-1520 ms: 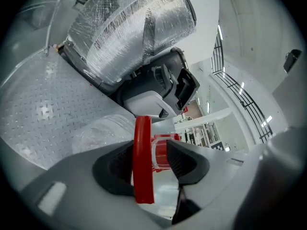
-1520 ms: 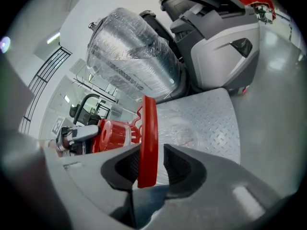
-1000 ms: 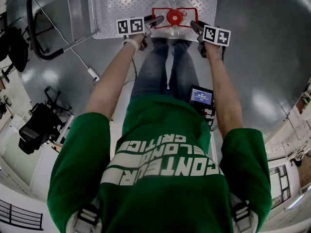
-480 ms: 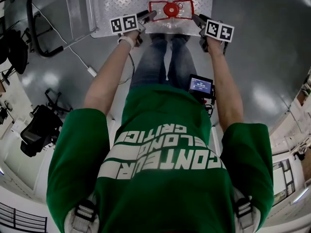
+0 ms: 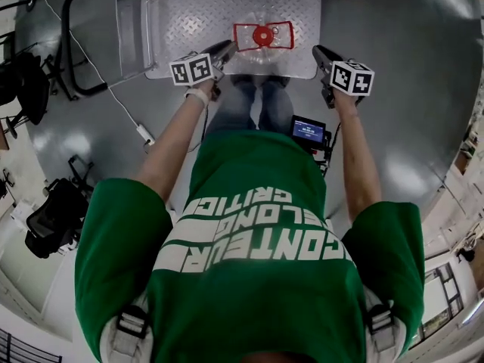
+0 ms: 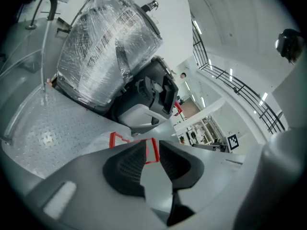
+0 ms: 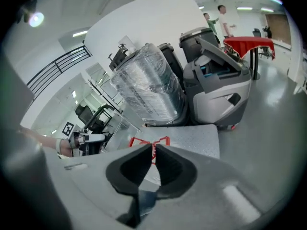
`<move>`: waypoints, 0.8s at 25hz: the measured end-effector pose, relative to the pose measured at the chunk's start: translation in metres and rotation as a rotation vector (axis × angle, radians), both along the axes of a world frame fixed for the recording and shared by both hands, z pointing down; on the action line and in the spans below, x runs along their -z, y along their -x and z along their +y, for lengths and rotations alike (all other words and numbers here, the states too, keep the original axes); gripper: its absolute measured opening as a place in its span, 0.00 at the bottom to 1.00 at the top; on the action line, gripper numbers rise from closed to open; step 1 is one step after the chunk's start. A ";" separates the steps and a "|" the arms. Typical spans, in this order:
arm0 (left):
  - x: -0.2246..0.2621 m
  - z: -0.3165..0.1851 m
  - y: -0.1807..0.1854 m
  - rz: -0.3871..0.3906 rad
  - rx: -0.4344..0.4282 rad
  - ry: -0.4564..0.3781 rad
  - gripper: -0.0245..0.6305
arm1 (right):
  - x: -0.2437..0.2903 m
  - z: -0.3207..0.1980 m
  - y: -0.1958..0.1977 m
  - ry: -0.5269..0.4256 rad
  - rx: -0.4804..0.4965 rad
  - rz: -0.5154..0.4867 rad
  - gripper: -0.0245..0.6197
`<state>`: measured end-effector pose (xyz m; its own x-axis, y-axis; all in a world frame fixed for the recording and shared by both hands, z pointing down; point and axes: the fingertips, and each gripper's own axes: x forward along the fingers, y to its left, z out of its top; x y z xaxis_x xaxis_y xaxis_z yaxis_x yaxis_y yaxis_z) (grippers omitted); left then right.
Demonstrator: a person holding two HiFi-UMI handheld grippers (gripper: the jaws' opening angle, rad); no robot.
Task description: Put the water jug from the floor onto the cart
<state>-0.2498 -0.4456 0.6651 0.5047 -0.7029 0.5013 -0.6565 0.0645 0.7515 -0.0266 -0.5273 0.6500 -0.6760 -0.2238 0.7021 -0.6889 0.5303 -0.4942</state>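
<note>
The clear water jug (image 5: 262, 36), with its red cap and red handle frame, stands on the cart's diamond-plate deck (image 5: 197, 13). My left gripper (image 5: 229, 48) hangs just left of it and my right gripper (image 5: 318, 51) to its right, both raised clear of it. In the left gripper view the jaws (image 6: 152, 150) are closing with a narrow gap and nothing between them; the jug's red frame (image 6: 120, 139) shows beyond. The right gripper (image 7: 153, 152) is closing too, empty, with the red frame (image 7: 144, 142) past its tips.
The cart's black handle (image 5: 68, 36) rises at its left end. A shrink-wrapped load (image 6: 105, 47) and a grey machine (image 7: 218, 90) stand beyond the cart. Black chairs (image 5: 53, 210) and a white cable (image 5: 140, 131) lie on the grey floor at left. Two people (image 7: 223, 18) stand far off.
Both grippers have let go of the jug's sides, risen and drawn back toward the person. The jug stays on the cart deck.
</note>
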 end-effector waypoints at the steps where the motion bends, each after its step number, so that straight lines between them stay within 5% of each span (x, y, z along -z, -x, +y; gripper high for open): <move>1: 0.010 -0.002 0.000 0.012 0.017 -0.025 0.17 | 0.010 -0.003 0.000 -0.030 0.012 0.006 0.02; 5: 0.056 -0.003 -0.002 0.037 0.053 -0.132 0.06 | 0.053 -0.001 0.009 -0.148 0.075 0.001 0.03; 9: 0.109 -0.006 -0.013 0.068 0.030 -0.259 0.06 | 0.126 -0.002 0.028 -0.337 0.123 -0.074 0.03; 20: 0.217 -0.017 0.005 -0.082 0.017 -0.493 0.06 | 0.205 0.010 0.079 -0.611 0.366 -0.078 0.03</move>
<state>-0.2546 -0.4626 0.4481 0.4644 -0.8737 0.1448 -0.7165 -0.2745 0.6413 -0.1055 -0.5174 0.4448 -0.8263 -0.3106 0.4699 -0.3883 0.9184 -0.0757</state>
